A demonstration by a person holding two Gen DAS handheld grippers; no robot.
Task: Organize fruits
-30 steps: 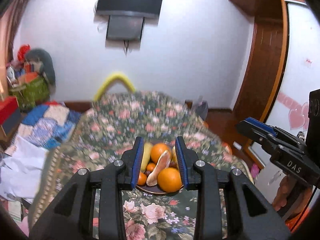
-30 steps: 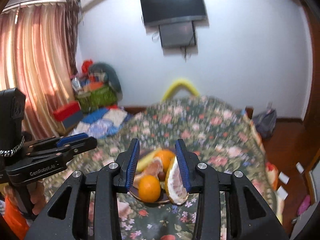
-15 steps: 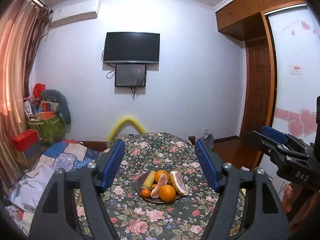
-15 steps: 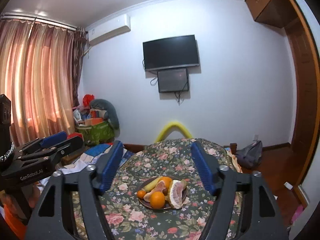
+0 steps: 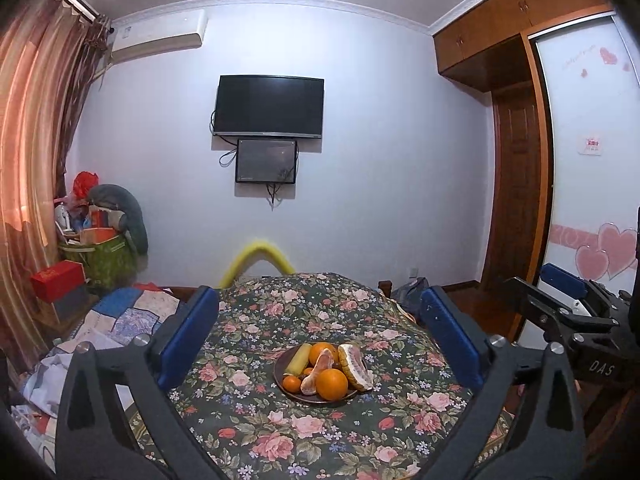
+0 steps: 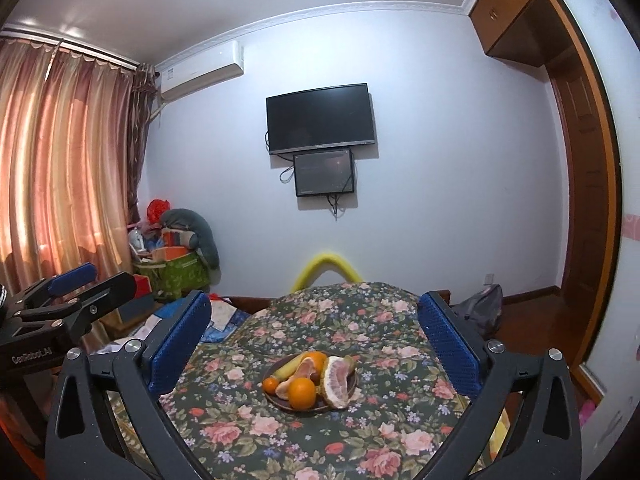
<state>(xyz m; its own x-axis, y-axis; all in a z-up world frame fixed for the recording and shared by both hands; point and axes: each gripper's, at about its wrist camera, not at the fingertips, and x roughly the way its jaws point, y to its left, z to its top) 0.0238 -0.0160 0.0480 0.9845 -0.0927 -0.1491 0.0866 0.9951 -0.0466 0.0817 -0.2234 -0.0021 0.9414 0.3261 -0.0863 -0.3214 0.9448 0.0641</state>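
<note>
A dark round plate (image 5: 280, 380) (image 6: 353, 381) of fruit sits on the floral tablecloth (image 5: 280, 312) (image 6: 320, 320). It holds a big orange (image 5: 331, 384) (image 6: 302, 393), a pomelo wedge (image 5: 354, 366) (image 6: 336, 380), a banana (image 5: 299, 358) (image 6: 289, 365), peeled segments and small oranges. My left gripper (image 5: 318, 342) is open and empty, held back from the plate. My right gripper (image 6: 314, 340) is open and empty too, also back from the plate. Each gripper shows at the edge of the other's view.
A TV (image 5: 269, 106) hangs on the far wall. Boxes and bags (image 5: 100, 248) pile up at the left by the curtains. A wooden door (image 5: 516, 200) and wardrobe stand at the right. A yellow chair back (image 5: 258, 258) rises behind the table.
Both grippers have opened wide and pulled back and up from the plate; the fruit now looks smaller and farther away.
</note>
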